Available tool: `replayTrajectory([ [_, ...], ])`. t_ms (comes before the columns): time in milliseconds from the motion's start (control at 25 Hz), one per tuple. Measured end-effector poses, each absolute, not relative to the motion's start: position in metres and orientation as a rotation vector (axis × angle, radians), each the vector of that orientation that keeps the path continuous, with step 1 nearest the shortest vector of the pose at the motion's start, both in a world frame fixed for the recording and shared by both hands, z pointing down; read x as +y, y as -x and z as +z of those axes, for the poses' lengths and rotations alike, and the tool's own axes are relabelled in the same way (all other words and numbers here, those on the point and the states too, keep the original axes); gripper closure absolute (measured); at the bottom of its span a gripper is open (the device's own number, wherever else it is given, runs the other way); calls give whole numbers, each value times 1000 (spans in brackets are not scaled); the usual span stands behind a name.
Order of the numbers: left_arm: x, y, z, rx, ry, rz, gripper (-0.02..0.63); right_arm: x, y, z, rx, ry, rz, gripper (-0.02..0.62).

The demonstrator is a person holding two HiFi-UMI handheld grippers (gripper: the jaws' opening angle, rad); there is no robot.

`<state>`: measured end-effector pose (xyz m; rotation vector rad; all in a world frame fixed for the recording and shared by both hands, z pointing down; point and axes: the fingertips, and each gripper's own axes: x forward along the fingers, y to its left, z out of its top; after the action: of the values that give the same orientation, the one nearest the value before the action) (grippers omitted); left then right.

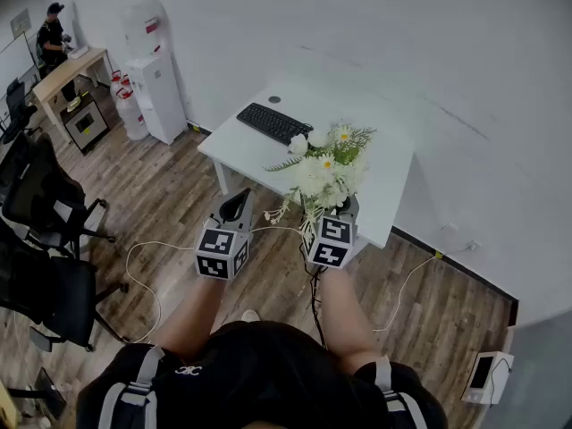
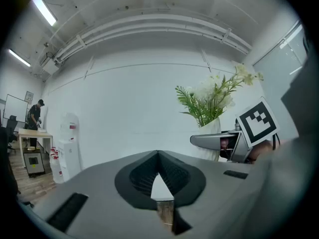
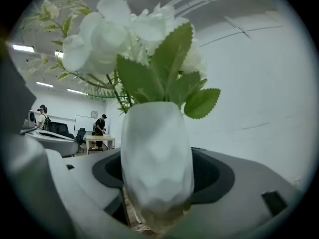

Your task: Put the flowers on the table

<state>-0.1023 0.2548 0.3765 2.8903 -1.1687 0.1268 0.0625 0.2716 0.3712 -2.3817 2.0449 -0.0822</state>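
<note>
the white table (image 1: 253, 152) carries only a keyboard (image 1: 274, 123), the flowers (image 1: 326, 170) in their vase (image 3: 157, 158) hang by its near edge, pinched in the right claw (image 1: 340, 211) and not yet set down, while the left claw (image 2: 158, 156) is pressed together, empty.

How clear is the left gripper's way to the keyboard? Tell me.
Probably clear, yes. The left gripper is shut and empty, and the keyboard lies uncovered on the table, ahead of it. The flowers, held by the right gripper, stand off to the right.
</note>
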Motion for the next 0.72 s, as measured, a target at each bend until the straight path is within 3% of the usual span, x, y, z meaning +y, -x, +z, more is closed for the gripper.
replayTrajectory([
  [720, 235, 118, 373, -1190, -2867, 61, 604, 243, -41, 373, 2111, 2355, -69, 230],
])
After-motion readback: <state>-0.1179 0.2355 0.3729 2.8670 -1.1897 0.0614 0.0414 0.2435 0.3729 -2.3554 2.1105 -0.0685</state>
